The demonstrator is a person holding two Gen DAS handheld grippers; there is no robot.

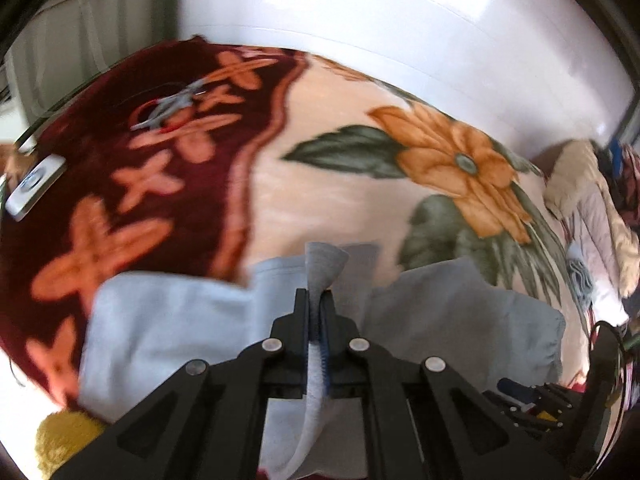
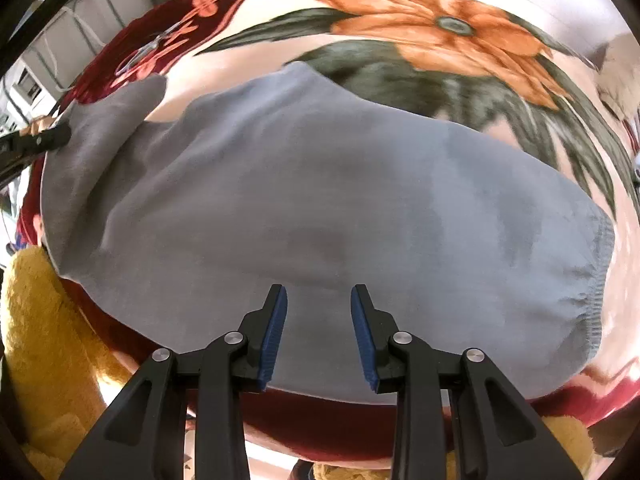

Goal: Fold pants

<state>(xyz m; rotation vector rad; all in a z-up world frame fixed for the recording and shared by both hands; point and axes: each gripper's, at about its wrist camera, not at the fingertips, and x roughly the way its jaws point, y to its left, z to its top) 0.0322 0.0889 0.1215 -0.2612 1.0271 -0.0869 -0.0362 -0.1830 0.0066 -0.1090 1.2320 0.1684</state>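
- Grey pants (image 2: 304,200) lay spread on a floral blanket (image 1: 340,160), between the orange flower print and the near edge by a yellow plush item (image 2: 36,340).
- Left gripper (image 1: 318,296): jaws pressed together, pinching a fold of the pants' cloth; a strip of grey fabric stood up past the tips and trailed down between the fingers.
- In the right wrist view the same gripper showed at the far left edge, holding a raised corner of the cloth off the blanket.
- Right gripper (image 2: 319,300): jaws spread partway, nothing between the blue pads (image 2: 276,332); it hung over the near middle of the garment, apparently not touching.
- Progress, as judged: an early fold. One end was lifted, seemingly to be carried across; the elastic-gathered hem (image 2: 596,280) at the right lay flat. Bringing the lifted end over, and any further folds, remained.
- Hard to read: both views were motion-blurred; whether the pants were already halved lengthwise could not be told. The near edge was cut off behind the gripper bodies.
- A small white device (image 1: 36,188) and a grey-red tangle (image 1: 172,108) lay on the dark red border, well apart from the pants; what either was stayed unclear.
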